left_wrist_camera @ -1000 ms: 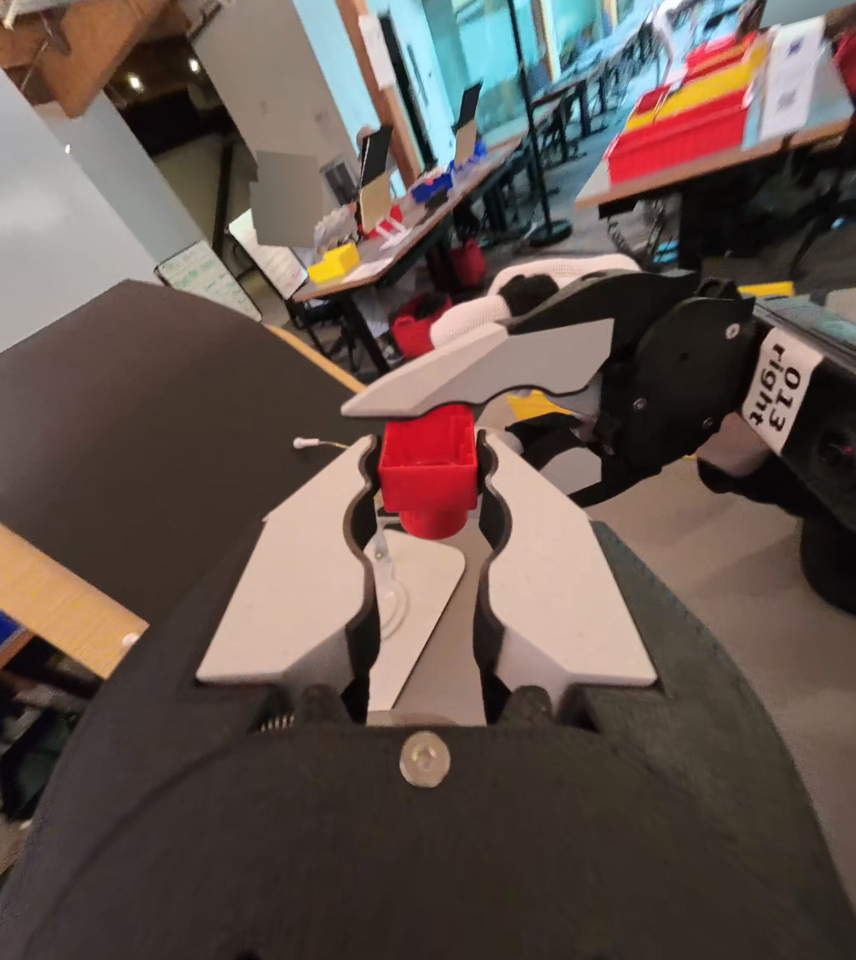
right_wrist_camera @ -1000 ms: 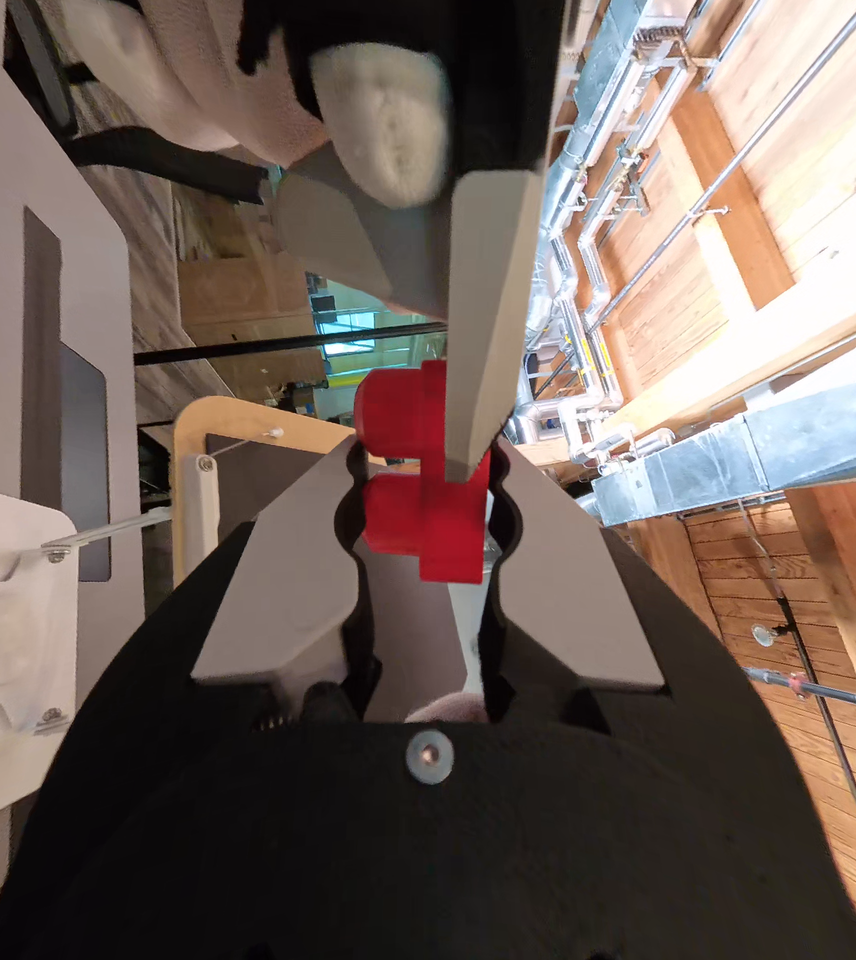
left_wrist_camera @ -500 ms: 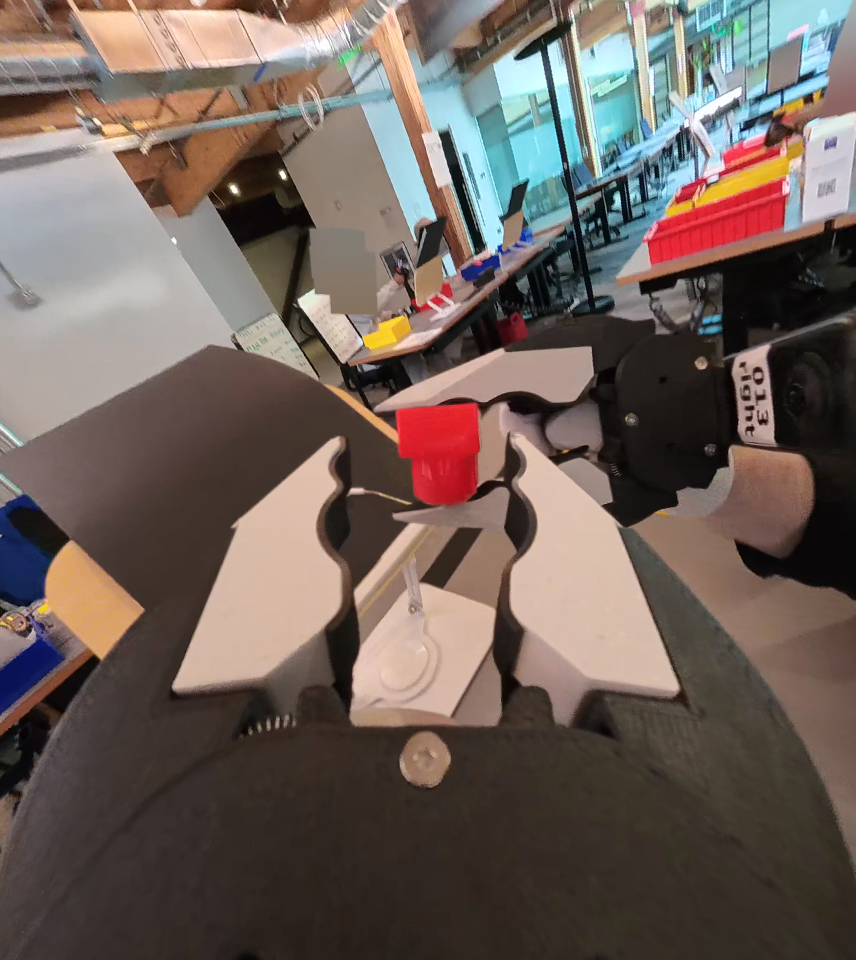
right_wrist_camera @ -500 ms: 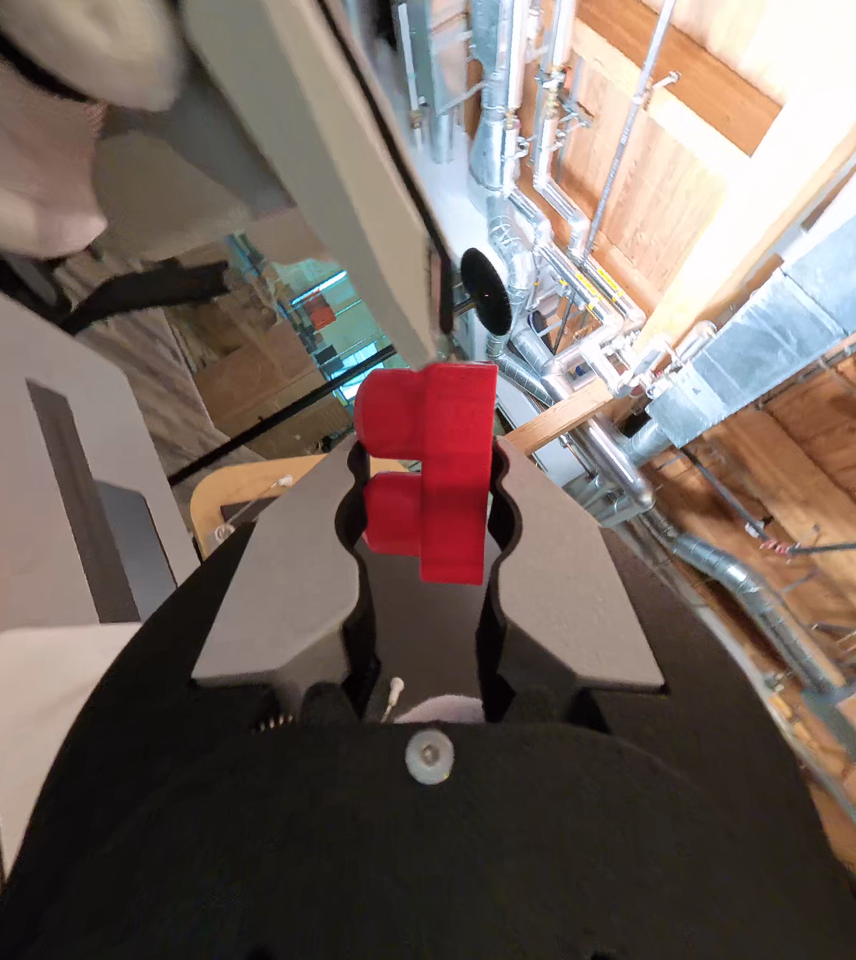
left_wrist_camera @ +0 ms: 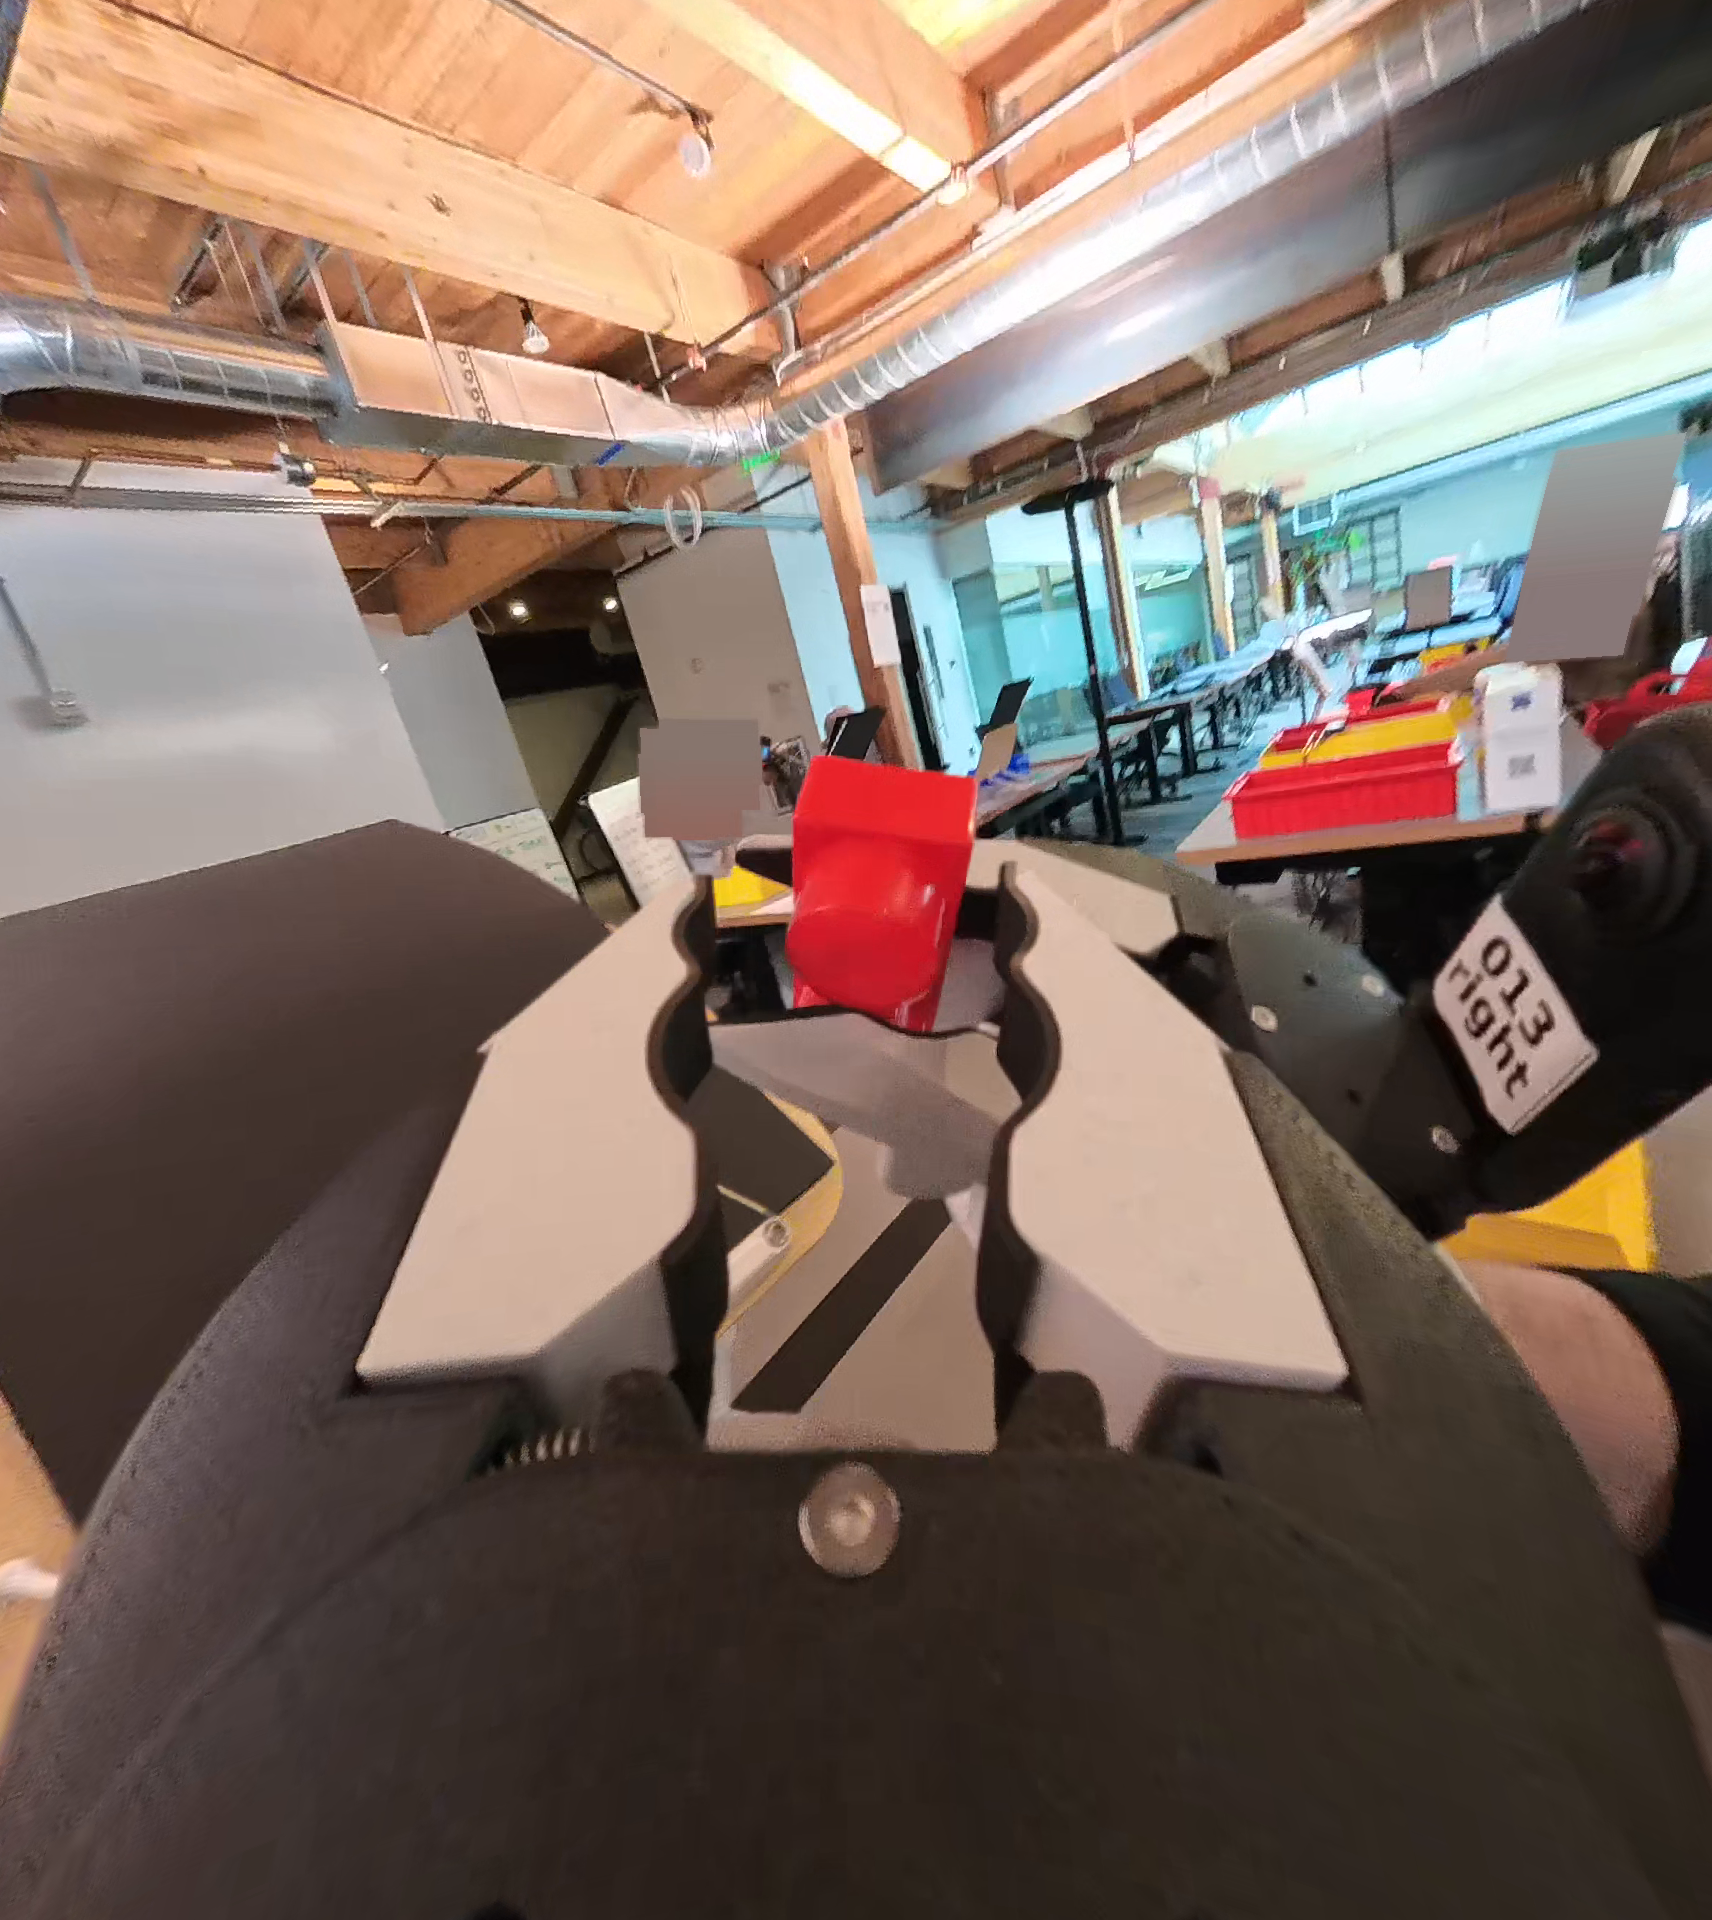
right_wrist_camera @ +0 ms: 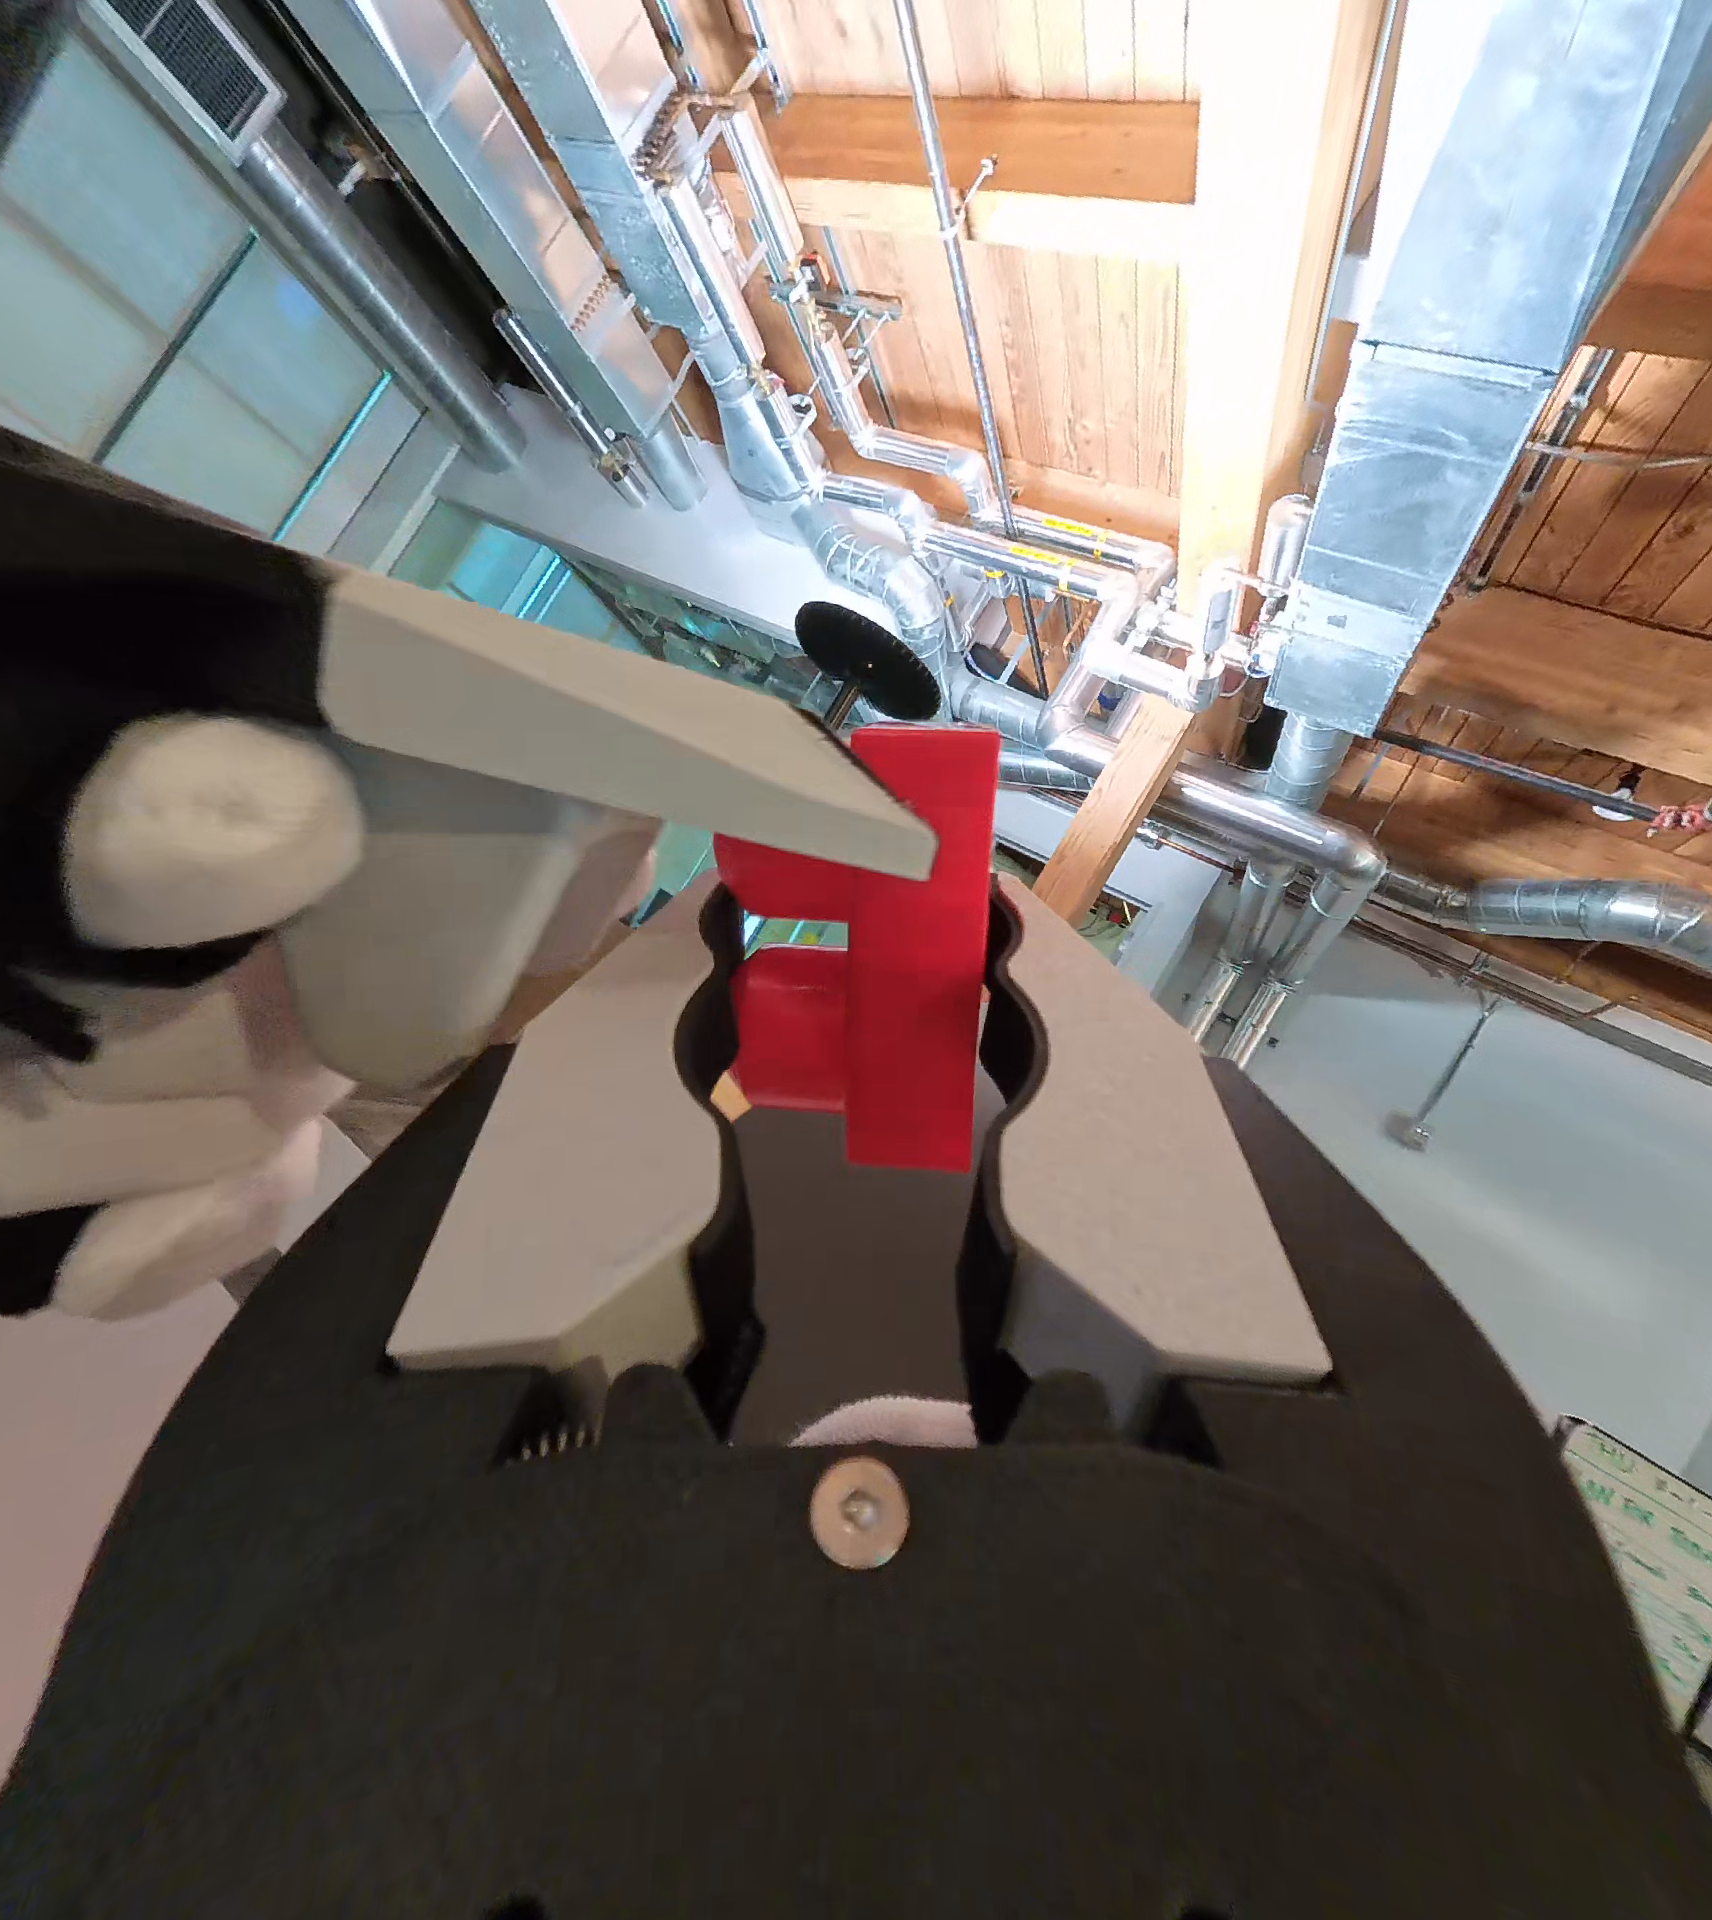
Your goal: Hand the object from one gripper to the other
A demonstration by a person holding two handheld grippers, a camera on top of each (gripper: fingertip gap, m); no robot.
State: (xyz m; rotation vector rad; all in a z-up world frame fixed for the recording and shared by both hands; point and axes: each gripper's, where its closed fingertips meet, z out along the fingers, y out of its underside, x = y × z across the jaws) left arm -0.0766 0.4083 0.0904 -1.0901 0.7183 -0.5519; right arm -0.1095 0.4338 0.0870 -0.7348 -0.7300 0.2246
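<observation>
The red block, a flat slab with two round pegs, is clamped between the fingers of my right gripper. In the left wrist view the block sits in the gap between the tips of my left gripper, whose jaws stand open around it; I cannot tell whether they touch it. The right gripper reaches in from the right, and its black body shows there. One grey finger of the left gripper crosses in front of the block in the right wrist view.
A white and black gloved hand holds the left gripper. A dark curved panel stands at the left. Tables with red and yellow bins stand far off at the right. Ducts and wooden beams are overhead.
One second ago my left gripper was shut on the block together with the right. It has since opened. Both views have tilted up toward the ceiling; the right gripper still holds the block.
</observation>
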